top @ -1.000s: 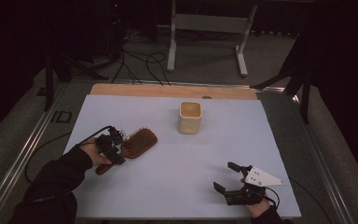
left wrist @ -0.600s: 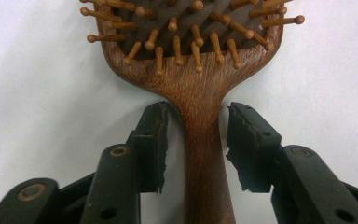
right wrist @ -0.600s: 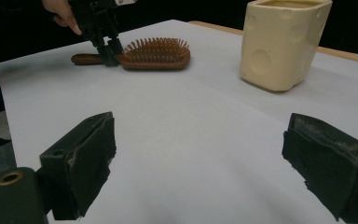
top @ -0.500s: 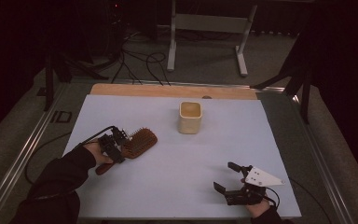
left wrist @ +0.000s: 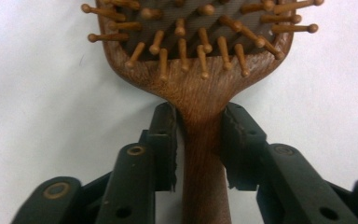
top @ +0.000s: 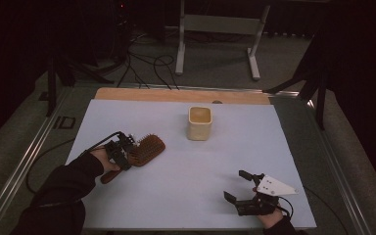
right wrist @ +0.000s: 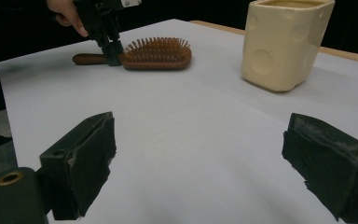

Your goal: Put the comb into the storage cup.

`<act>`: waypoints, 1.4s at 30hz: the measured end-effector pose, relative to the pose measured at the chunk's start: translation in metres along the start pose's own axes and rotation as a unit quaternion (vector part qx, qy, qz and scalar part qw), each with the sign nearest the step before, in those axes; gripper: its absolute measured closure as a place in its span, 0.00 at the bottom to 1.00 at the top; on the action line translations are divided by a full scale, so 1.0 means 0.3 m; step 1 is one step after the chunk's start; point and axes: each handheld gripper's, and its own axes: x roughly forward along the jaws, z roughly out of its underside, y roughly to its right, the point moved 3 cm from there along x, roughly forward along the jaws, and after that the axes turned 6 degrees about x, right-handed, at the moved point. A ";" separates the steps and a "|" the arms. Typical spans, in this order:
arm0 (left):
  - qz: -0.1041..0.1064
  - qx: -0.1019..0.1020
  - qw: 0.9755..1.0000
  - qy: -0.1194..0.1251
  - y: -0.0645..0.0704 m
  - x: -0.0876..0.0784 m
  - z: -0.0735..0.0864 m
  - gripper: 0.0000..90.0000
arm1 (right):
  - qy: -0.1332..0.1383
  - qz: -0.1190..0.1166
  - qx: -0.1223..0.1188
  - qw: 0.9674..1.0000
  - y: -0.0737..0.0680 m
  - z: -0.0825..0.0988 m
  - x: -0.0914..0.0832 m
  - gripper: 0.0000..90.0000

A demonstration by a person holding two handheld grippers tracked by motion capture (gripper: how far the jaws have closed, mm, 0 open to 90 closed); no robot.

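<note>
Where the white table sheet (top: 186, 196) spreads across the high view, a strip of bare wood (top: 176, 95) shows along its far edge. Largest of the things on the sheet is the cream square cup (top: 199, 122), standing upright toward the far middle, well apart from both grippers. Next is the wooden hairbrush (top: 144, 149), lying flat at the left side with its bristles up (round-tipped wooden pins in a dark pad) and its handle pointing back toward the person's sleeve (top: 63, 186).

The left gripper (left wrist: 199, 140) is clamped on the hairbrush: in the left gripper view its 2 black jaws press against either side of the handle's neck, just below the paddle head. From the right gripper view the same gripper stands over the brush where handle meets head.

The right gripper (top: 245, 188) sits low at the near right of the sheet, its 2 jaws spread wide with bare sheet between them, holding nothing.
</note>
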 end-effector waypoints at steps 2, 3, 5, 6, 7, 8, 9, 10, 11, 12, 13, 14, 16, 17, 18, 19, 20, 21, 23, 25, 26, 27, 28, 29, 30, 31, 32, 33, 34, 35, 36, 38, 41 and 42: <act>-0.001 -0.004 1.000 0.001 0.001 0.000 0.002 0.79 | 0.001 0.000 0.002 1.000 0.001 0.001 0.000 0.10; -0.002 -0.003 1.000 0.002 0.000 -0.001 0.002 0.80 | 0.000 0.000 0.002 1.000 0.002 0.001 0.000 0.10; -0.002 -0.005 1.000 0.002 0.000 -0.001 0.003 0.80 | 0.000 0.000 0.003 1.000 0.002 0.001 0.001 0.10; -0.003 -0.005 1.000 0.003 0.000 -0.001 0.003 0.81 | 0.000 0.000 0.004 1.000 0.000 0.001 0.002 0.10; -0.003 -0.008 1.000 0.004 0.001 0.000 0.004 0.81 | 0.000 -0.001 0.003 1.000 0.000 0.001 0.001 0.10; -0.003 -0.009 1.000 0.006 0.001 0.000 0.005 0.81 | 0.000 -0.001 0.004 1.000 0.000 0.001 0.002 0.10; -0.003 -0.009 1.000 0.006 0.001 0.000 0.005 0.81 | 0.000 -0.001 0.004 1.000 0.000 0.001 0.002 0.10; -0.003 -0.008 1.000 0.008 0.001 -0.001 0.007 0.81 | 0.000 0.000 0.003 1.000 0.000 0.002 0.002 0.10; -0.005 -0.008 1.000 0.010 0.002 -0.001 0.008 0.82 | 0.000 0.001 0.004 1.000 0.001 0.002 0.001 0.10; -0.006 -0.011 1.000 0.012 0.004 -0.001 0.010 0.82 | 0.000 0.001 0.004 1.000 0.001 0.002 0.001 0.10; -0.008 -0.011 1.000 0.014 0.005 -0.002 0.012 0.82 | 0.000 0.001 0.004 1.000 0.001 0.002 0.001 0.10; -0.008 -0.013 1.000 0.018 0.005 -0.002 0.014 0.82 | -0.001 0.001 0.004 1.000 0.002 0.002 0.001 0.10; -0.008 -0.014 1.000 0.021 0.005 -0.003 0.017 0.82 | -0.001 0.001 0.004 1.000 0.003 0.002 0.001 0.10; -0.006 -0.019 0.999 0.030 0.003 -0.003 0.022 0.82 | -0.001 0.001 0.003 1.000 0.003 0.002 0.001 0.10; -0.005 -0.021 0.999 0.034 0.002 -0.004 0.025 0.82 | 0.000 0.001 0.003 1.000 0.003 0.002 0.000 0.10; -0.004 -0.025 0.999 0.040 0.001 -0.005 0.029 0.82 | -0.001 0.002 0.003 1.000 0.003 0.001 0.000 0.10; -0.004 -0.027 0.999 0.046 0.001 -0.005 0.033 0.82 | -0.001 0.002 0.002 1.000 0.004 0.002 0.000 0.10; -0.003 -0.030 0.998 0.052 0.000 -0.007 0.036 0.82 | 0.000 0.002 0.004 1.000 0.004 0.002 0.000 0.10; 0.001 -0.033 0.998 0.062 -0.001 -0.008 0.041 0.82 | 0.000 0.003 0.004 1.000 0.006 0.002 0.000 0.10; 0.009 -0.037 0.997 0.071 0.002 -0.009 0.044 0.82 | 0.000 0.002 0.004 1.000 0.006 0.002 0.001 0.10; 0.007 -0.035 0.997 0.074 0.004 -0.010 0.044 0.82 | -0.001 0.002 0.004 1.000 0.006 0.003 0.001 0.10; 0.006 -0.039 0.996 0.078 0.008 -0.011 0.043 0.82 | -0.002 0.002 0.003 1.000 0.005 0.003 0.001 0.10; 0.004 -0.035 0.996 0.081 0.012 -0.012 0.041 0.82 | -0.001 0.002 0.004 1.000 0.005 0.003 0.001 0.10; 0.001 -0.037 0.995 0.087 0.014 -0.013 0.040 0.82 | -0.001 0.002 0.003 1.000 0.005 0.003 0.001 0.10; 0.003 -0.039 0.995 0.094 0.015 -0.016 0.038 0.82 | -0.001 0.002 0.003 1.000 0.005 0.003 0.001 0.10; 0.003 -0.040 0.994 0.102 0.016 -0.019 0.037 0.82 | -0.001 0.002 0.004 1.000 0.004 0.002 0.000 0.10; 0.003 -0.043 0.993 0.111 0.016 -0.024 0.035 0.82 | -0.001 0.003 0.003 1.000 0.005 0.002 0.000 0.10; 0.001 -0.040 0.992 0.116 0.016 -0.027 0.035 0.83 | 0.000 0.002 0.004 1.000 0.006 0.002 -0.001 0.10; 0.001 -0.040 0.992 0.116 0.016 -0.027 0.035 0.83 | 0.000 0.002 0.004 1.000 0.006 0.002 -0.001 0.10; 0.007 -0.046 0.990 0.130 0.014 -0.035 0.036 0.83 | 0.000 0.002 0.004 1.000 0.006 0.002 -0.001 0.10; 0.005 -0.047 0.989 0.137 0.014 -0.039 0.038 0.83 | 0.000 0.003 0.003 1.000 0.006 0.002 -0.001 0.10; 0.004 -0.047 0.988 0.150 0.014 -0.046 0.041 0.82 | 0.000 0.002 0.004 1.000 0.005 0.002 -0.001 0.10; 0.008 -0.054 0.983 0.174 0.018 -0.055 0.047 0.82 | 0.001 0.002 0.004 1.000 0.006 0.002 -0.001 0.10; 0.010 -0.053 0.982 0.179 0.019 -0.057 0.049 0.82 | 0.001 0.003 0.004 1.000 0.007 0.002 -0.001 0.10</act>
